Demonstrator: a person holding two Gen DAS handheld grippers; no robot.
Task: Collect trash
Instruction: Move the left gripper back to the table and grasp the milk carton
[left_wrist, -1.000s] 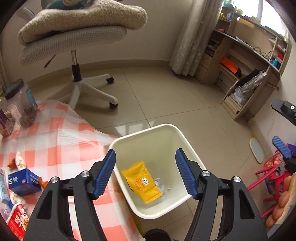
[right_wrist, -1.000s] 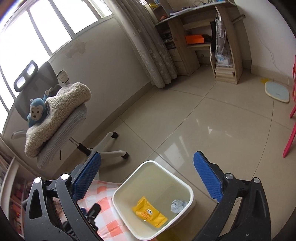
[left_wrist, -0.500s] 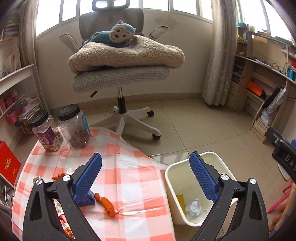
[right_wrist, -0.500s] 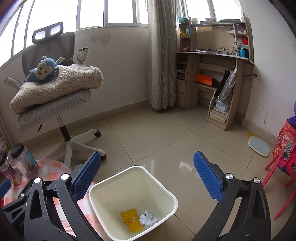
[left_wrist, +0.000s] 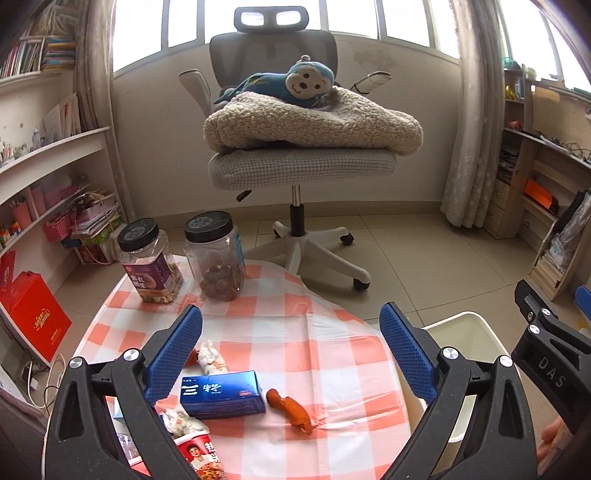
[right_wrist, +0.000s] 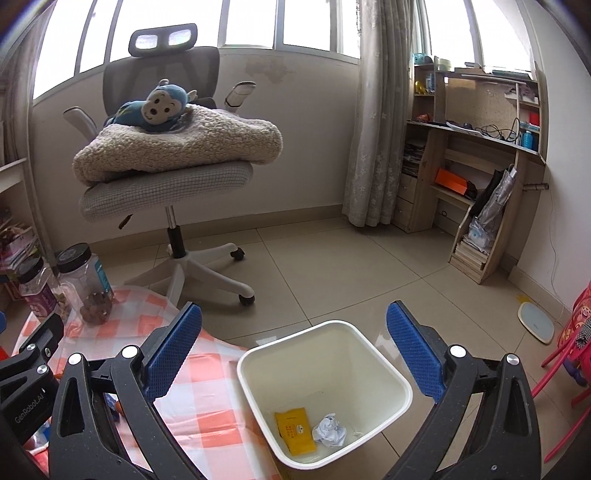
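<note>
Both hand-held grippers, left (left_wrist: 290, 354) and right (right_wrist: 293, 352), gape wide and empty; the blue box (left_wrist: 222, 395) looks light and stiff, so pinch its long sides.

Tiled floor (right_wrist: 332, 266) — office chair (left_wrist: 301, 166), windows (right_wrist: 251, 22)

Blown-out backlit windows (left_wrist: 258, 29), fisheye-bent edges

- In the left wrist view the white bin (left_wrist: 472, 332) shows only its far rim; the left gripper (left_wrist: 291, 354) arm hides its inside.
- The red snack cup (left_wrist: 197, 458) is cut off by the bottom edge.
- Crumpled wrappers (left_wrist: 181, 424) sit partly behind the gripper's left finger.
- The print on the blue box (left_wrist: 221, 395) is too small to read.
- In the right wrist view, the desk (right_wrist: 207, 417) litter is hidden behind the gripper arm.
- A hand (left_wrist: 550, 443) barely shows at the right edge.
</note>
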